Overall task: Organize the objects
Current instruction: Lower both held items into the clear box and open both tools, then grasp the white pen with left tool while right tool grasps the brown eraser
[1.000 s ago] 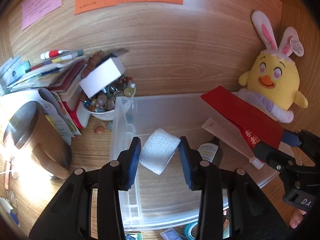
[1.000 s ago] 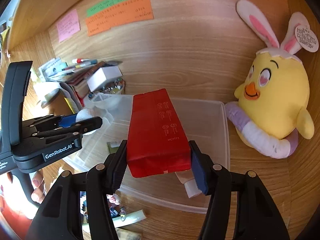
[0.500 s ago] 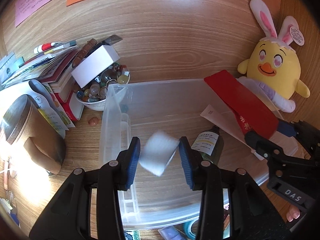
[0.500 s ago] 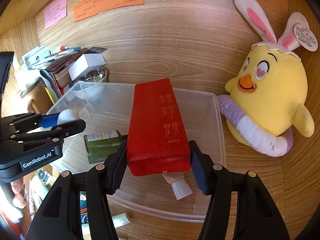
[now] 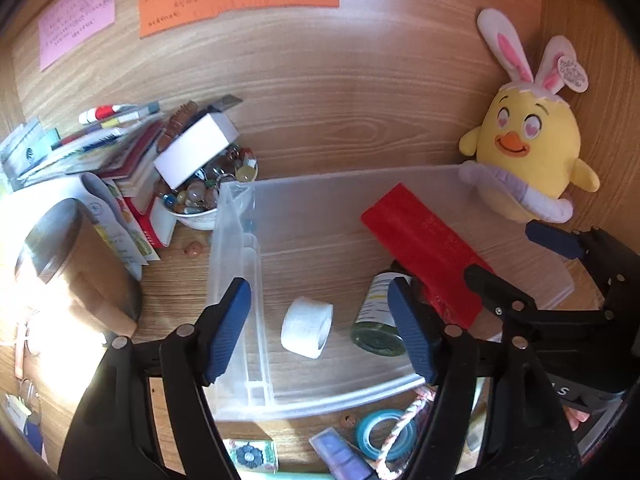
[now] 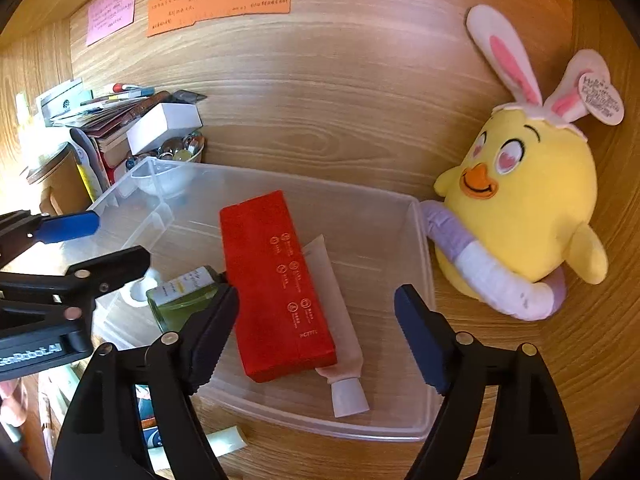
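Inside clear bin [image 6: 420, 240]: red box [image 6: 276, 284], tube [image 6: 340, 356], green bottle [image 6: 180, 300], seemingly tape roll [image 5: 307, 327].

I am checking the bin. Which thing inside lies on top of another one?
The red box: it lies across the pink tube, while the white roll and green bottle lie apart.

Red on the long box [image 6: 278, 284] between the right fingers, with tiny round marks. White roll [image 5: 307, 327] between the left fingers' blue pads [image 5: 228, 330] — dark green bottle [image 5: 378, 320] beside. Yellow chick toy [image 6: 524, 216] past the right fingers — pink and white ears, orange beak.
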Available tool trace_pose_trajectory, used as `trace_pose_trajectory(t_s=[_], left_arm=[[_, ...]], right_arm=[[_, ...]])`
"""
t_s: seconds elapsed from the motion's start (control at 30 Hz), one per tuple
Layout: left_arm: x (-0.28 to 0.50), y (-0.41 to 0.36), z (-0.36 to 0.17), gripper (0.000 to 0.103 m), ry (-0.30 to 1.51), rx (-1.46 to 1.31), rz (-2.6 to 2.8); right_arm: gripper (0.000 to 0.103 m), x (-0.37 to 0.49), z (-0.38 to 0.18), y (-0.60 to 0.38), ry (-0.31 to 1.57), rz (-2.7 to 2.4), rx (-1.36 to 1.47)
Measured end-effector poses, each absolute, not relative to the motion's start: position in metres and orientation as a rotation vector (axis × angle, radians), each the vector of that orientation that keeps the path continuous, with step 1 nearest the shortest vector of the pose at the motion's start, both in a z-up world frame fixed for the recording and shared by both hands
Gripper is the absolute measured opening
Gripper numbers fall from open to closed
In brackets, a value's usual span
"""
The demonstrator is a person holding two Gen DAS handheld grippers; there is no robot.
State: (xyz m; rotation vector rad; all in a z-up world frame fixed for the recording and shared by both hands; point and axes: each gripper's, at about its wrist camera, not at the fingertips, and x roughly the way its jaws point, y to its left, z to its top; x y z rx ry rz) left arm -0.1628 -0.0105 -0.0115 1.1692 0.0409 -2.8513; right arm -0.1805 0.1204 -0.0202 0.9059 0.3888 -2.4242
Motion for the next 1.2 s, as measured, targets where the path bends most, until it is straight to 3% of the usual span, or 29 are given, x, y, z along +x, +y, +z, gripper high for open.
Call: trace_pose_trajectory(t_s=[0.13, 0.3, 0.73, 1.2], left_arm=[[-0.144, -0.01, 0.002, 0.095, 0.019, 1.077, -2.866], [-0.125, -0.011, 0.017, 0.099, 0.009, 1.025, -2.901], [-0.073, -0.025, 0.016, 0.101, 0.04, 1.06, -2.903], [-0.022, -0.03, -0.046, 0.101, 0.062, 1.266, -2.756]], right_arm=[[0.084, -0.171, -0.01, 0.125, 0.373, -2.403, 0.901], [0.093, -0.154, 0.003, 0.134, 0.354, -2.396, 0.866], [0.1, -0.119, 0.012, 0.159, 0.37, -2.435, 0.832], [0.1, -0.088, -0.032, 0.165, 0.4, -2.344, 0.976]])
